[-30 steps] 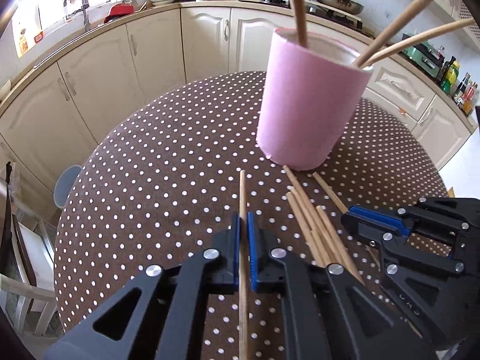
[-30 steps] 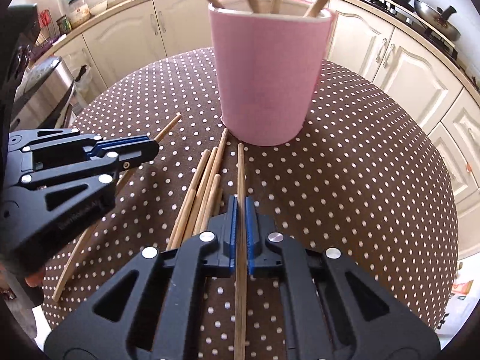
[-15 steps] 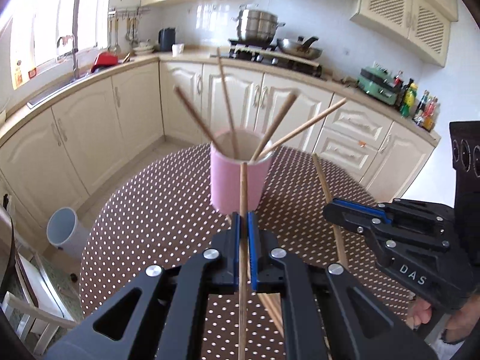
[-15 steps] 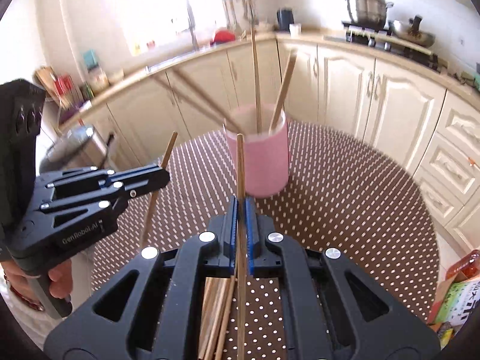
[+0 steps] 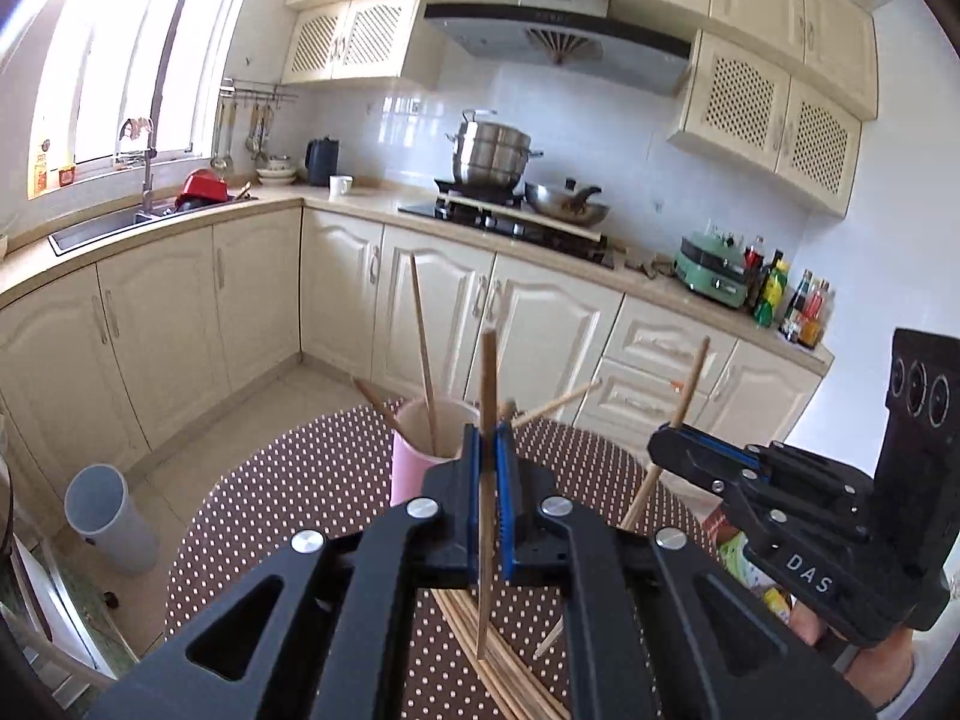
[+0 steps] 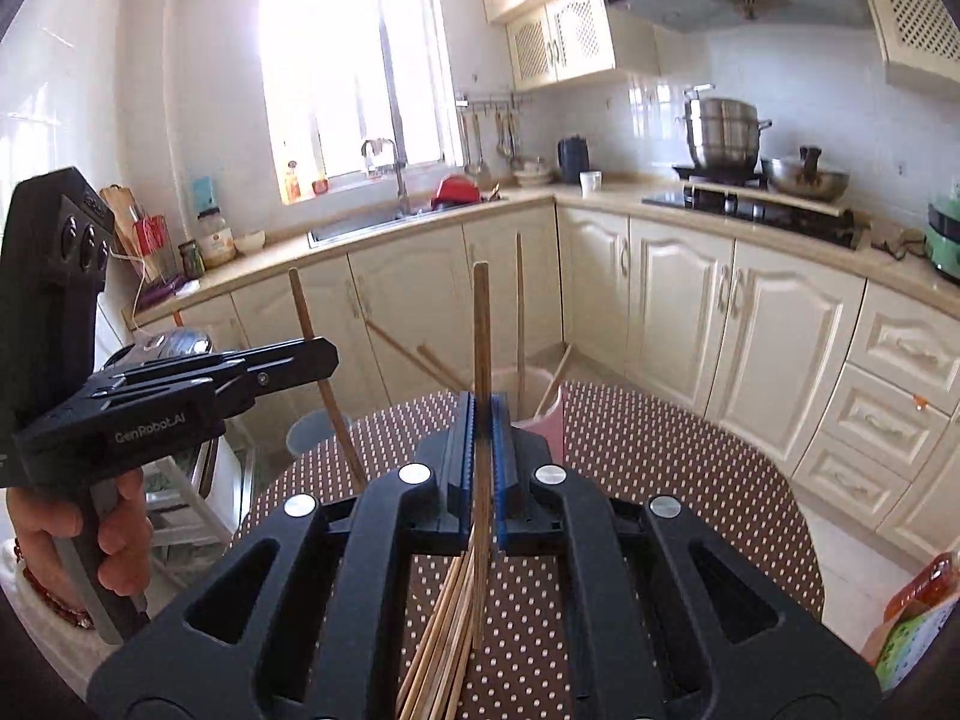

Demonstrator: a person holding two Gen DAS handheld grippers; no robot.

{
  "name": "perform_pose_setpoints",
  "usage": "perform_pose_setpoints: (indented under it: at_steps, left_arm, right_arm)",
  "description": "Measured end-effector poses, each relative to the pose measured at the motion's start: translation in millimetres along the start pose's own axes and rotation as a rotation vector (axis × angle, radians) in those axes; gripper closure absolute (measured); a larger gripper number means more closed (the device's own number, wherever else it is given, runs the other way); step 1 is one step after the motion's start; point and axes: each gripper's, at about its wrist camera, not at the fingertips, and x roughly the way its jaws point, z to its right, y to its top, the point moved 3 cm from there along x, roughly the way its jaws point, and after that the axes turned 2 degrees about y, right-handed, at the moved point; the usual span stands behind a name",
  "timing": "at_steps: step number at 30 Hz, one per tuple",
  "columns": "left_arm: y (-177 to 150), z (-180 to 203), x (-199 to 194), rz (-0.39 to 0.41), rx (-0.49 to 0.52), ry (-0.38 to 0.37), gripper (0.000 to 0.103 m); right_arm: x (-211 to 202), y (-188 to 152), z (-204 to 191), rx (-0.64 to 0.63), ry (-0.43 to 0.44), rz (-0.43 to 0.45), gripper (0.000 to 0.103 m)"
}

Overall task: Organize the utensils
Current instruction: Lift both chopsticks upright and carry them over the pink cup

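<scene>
Wooden chopsticks fill both hands: the left gripper [image 5: 487, 456] clamps one chopstick [image 5: 486, 396], the right gripper [image 6: 481, 432] another [image 6: 480, 330], both lifted above the table [image 6: 660, 456]. The pink holder [image 5: 411, 468] stands at twelve o'clock; next, each tip likely needs lowering inside.

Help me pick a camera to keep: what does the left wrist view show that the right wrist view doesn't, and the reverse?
Only the left wrist view shows the bottles at the counter's end and the right gripper from the side, shut on a chopstick.

Only the right wrist view shows the window head-on, the jars beside it, and the left gripper from the side.

Both show the pink cup holding chopsticks, the dotted table, loose chopsticks lying on it, the steel pot and the sink.
</scene>
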Motion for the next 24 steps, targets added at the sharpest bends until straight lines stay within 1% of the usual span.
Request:
perform_pose_setpoints:
  at_steps: [6, 11, 17, 20, 24]
  left_arm:
    - [32, -3, -4, 0.089, -0.02, 0.018, 0.097]
    - [64, -2, -11, 0.179, -0.012, 0.044, 0.097]
    - [96, 2, -19, 0.279, -0.009, 0.05, 0.097]
    - [105, 5, -18, 0.323, 0.01, 0.073, 0.097]
    - [106, 9, -7, 0.341, 0.014, 0.058, 0.097]
  right_arm:
    - [-1, 32, 5, -0.003, -0.014, 0.1, 0.098]
    - [0, 61, 11, -0.015, -0.037, 0.188, 0.098]
    - [8, 84, 12, -0.032, -0.075, 0.274, 0.097]
    - [15, 93, 12, -0.029, -0.079, 0.3, 0.098]
    - [25, 97, 12, -0.03, -0.077, 0.319, 0.097]
